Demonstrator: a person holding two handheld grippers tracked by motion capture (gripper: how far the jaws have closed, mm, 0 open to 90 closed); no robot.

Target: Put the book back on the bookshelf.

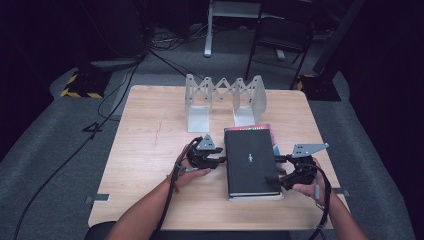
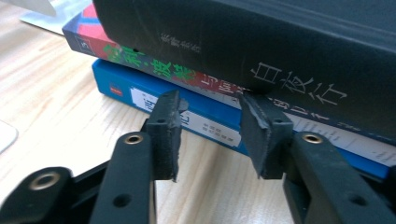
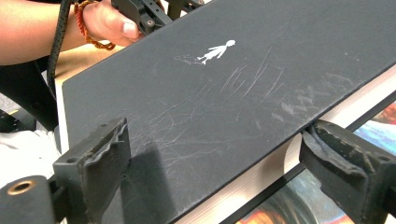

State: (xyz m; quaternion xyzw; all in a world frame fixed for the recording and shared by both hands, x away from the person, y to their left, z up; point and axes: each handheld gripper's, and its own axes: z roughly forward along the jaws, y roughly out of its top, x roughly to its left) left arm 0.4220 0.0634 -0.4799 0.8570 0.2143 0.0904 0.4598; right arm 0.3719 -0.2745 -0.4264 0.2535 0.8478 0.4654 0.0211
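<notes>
Three books lie stacked on the wooden table (image 1: 150, 150). On top is a black book (image 1: 250, 160) (image 3: 233, 84) with a small white figure on its cover. Beneath it lie a red-spined book (image 2: 140, 58) and a blue book (image 2: 116, 81). My left gripper (image 1: 220, 160) (image 2: 212, 135) is at the stack's spine side. It is open, its pad tips against the lower spines and nothing between them. My right gripper (image 1: 277, 170) (image 3: 215, 135) straddles the black book's page edge. One pad is over the cover, the other under the edge above a coloured cover (image 3: 280, 205). It looks open.
A grey metal expanding book rack (image 1: 225, 92) stands at the table's far edge, behind the stack. Cables cross the carpet at the left, and chair and desk legs stand beyond the table. The person's left hand (image 3: 107, 23) appears across the black cover.
</notes>
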